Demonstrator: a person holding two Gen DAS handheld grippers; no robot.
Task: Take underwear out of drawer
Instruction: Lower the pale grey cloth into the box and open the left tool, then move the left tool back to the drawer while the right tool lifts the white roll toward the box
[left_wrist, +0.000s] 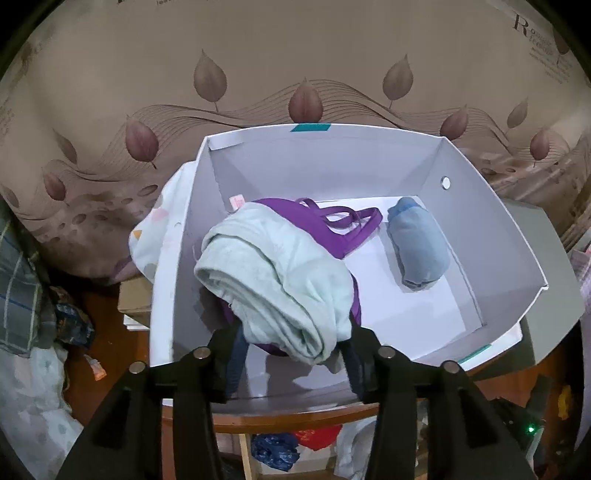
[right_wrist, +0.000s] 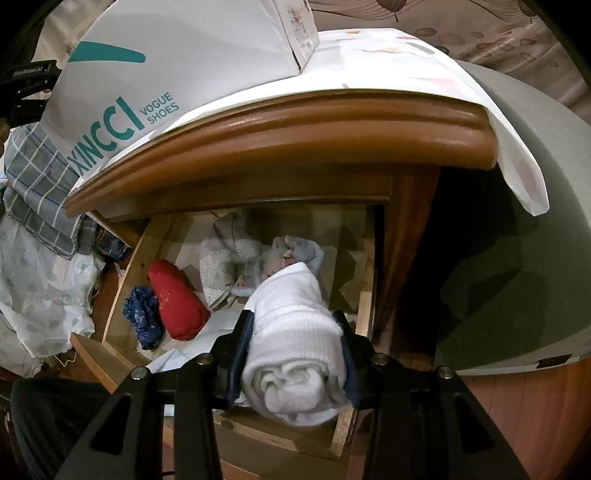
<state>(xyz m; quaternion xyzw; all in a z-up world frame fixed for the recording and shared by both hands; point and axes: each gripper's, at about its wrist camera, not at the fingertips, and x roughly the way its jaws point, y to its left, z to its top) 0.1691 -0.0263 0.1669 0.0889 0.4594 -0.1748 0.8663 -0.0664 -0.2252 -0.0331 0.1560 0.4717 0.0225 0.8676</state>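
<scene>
Over the white shoe box (left_wrist: 491, 206), my left gripper (left_wrist: 293, 354) stands open around a rolled pale mint underwear (left_wrist: 273, 273). The roll lies between the fingers and rests on a purple garment (left_wrist: 343, 229) in the box. A blue-grey roll (left_wrist: 417, 247) lies at the box's right. My right gripper (right_wrist: 295, 354) is shut on a white rolled underwear (right_wrist: 295, 332), held above the open wooden drawer (right_wrist: 125, 295). In the drawer lie a red roll (right_wrist: 177, 302), a dark blue patterned piece (right_wrist: 142, 314) and pale folded pieces (right_wrist: 229, 266).
The box sits on a cloth-covered wooden nightstand top (right_wrist: 295, 125) right above the drawer. A leaf-patterned bed sheet (left_wrist: 295, 55) lies behind it. A plaid cloth (right_wrist: 40, 177) and bags pile up at the left. A grey rounded object (right_wrist: 517, 258) stands at the right.
</scene>
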